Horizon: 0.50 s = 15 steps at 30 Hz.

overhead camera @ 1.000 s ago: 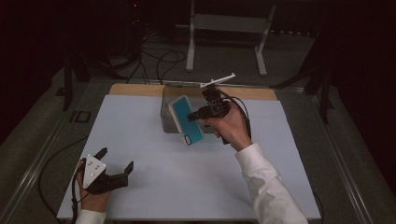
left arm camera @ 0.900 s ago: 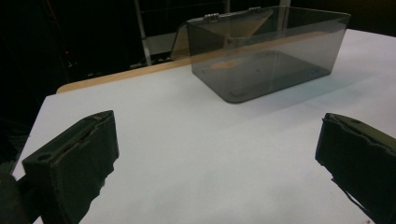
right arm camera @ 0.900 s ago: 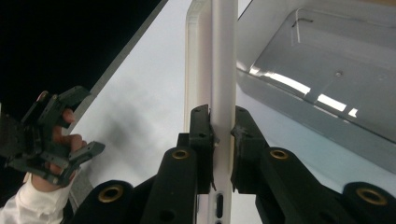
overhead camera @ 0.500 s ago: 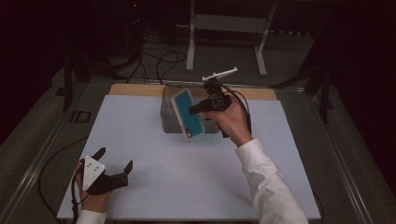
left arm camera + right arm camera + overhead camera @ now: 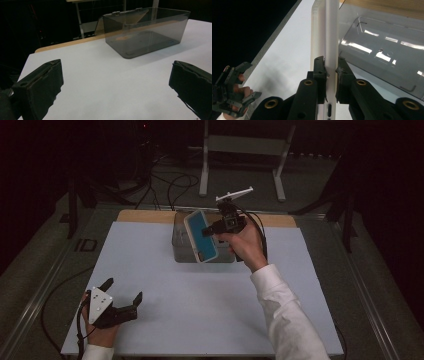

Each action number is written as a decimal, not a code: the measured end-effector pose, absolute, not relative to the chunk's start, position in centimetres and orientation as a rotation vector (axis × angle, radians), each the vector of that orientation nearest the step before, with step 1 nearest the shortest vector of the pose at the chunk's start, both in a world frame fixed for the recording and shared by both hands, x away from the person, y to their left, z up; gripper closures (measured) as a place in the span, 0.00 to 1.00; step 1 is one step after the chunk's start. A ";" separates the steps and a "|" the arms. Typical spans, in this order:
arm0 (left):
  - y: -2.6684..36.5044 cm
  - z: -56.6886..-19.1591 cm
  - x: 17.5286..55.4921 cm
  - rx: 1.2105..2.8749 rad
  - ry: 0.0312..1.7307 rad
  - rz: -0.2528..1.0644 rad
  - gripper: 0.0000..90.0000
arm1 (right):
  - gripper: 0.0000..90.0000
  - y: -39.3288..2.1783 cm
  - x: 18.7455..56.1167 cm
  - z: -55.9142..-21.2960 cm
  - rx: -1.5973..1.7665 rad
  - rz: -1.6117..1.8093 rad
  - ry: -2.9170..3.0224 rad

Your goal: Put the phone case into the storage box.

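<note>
- The right gripper is held above the far middle of the table. Its jaws pinch a phone case with a white rim and a teal face.
- In the right gripper view, the two black jaws press on the opposite faces of the phone case near its lower end, and the case rises edge-on between them.
- In the high view, the phone case is tilted, with its teal face turned toward the person's left. It hangs in the air over the near left part of the clear plastic box, in front of the box as the camera sees it.
- The clear plastic box stands on the table near the far edge. Its lid is swung open behind it.
- The left gripper rests low over the near left corner of the table, held in the left hand. Its jaws are spread wide with nothing between them.
- In the left gripper view, the spread jaws frame bare table surface, and the box stands well apart beyond them.
- A wooden strip runs along the far edge of the table behind the box.
</note>
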<state>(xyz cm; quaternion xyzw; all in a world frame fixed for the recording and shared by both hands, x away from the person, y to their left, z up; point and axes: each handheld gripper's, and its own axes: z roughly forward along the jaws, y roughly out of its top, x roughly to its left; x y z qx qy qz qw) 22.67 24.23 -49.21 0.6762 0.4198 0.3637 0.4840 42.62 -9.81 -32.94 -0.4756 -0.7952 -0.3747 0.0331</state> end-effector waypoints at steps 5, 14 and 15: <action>24.3 -49.2 22.7 1.645 1.023 0.886 0.00 | 0.91 -9.8 43.2 -32.9 -1.489 -1.150 -2.441; 24.2 -49.3 22.7 1.647 1.021 0.882 0.00 | 0.91 -9.9 44.2 -32.6 -1.540 -1.143 -2.440; 24.2 -49.2 22.7 1.647 1.019 0.882 0.00 | 0.91 -9.8 44.3 -32.6 -1.549 -1.143 -2.436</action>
